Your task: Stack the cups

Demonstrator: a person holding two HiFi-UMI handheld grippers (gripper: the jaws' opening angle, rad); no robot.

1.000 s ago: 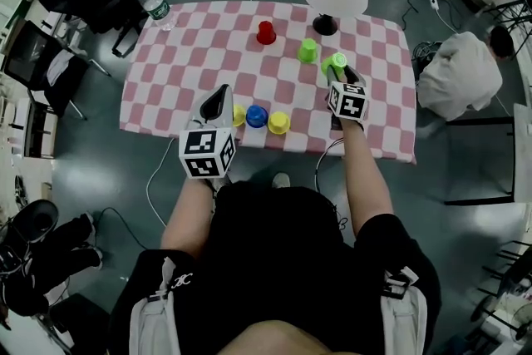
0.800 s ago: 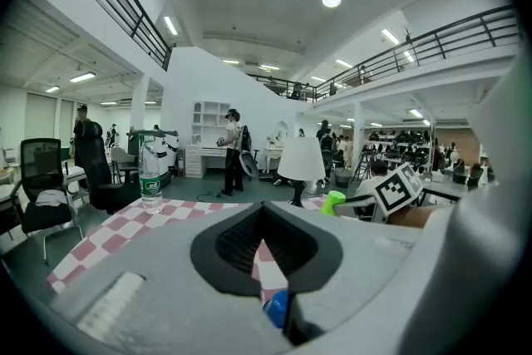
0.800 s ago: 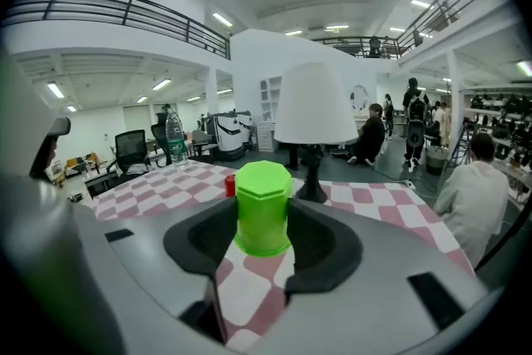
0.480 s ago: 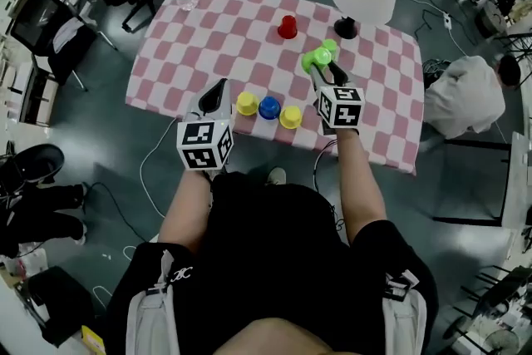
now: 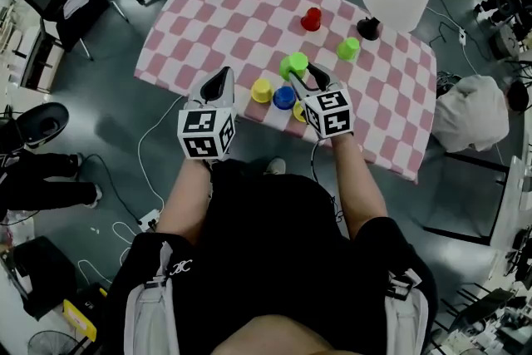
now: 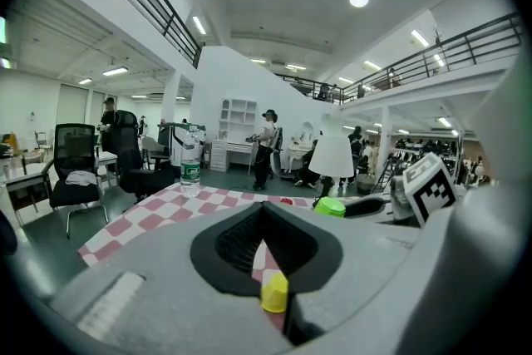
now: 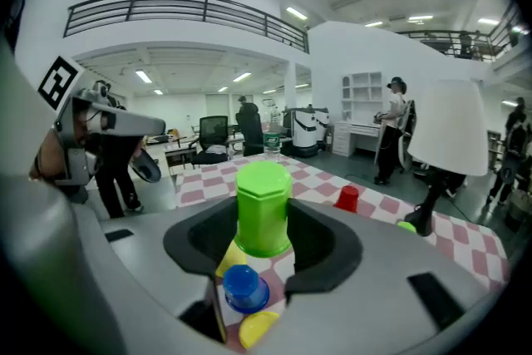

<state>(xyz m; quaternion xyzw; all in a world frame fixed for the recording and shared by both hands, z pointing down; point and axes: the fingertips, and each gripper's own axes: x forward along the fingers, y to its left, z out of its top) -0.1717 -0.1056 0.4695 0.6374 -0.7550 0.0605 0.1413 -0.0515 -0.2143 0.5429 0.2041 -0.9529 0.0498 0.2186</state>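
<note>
The right gripper is clamped on a bright green plastic cup. It holds the cup mouth down in the air above the pink-and-white checked tablecloth — almost over the small blue plastic cup. I judge the step in hand is the carrying. Next, the green cup needs centring over the blue one and a straight lowering. The left gripper has its jaws together and empty — near a yellow plastic cup.
</note>
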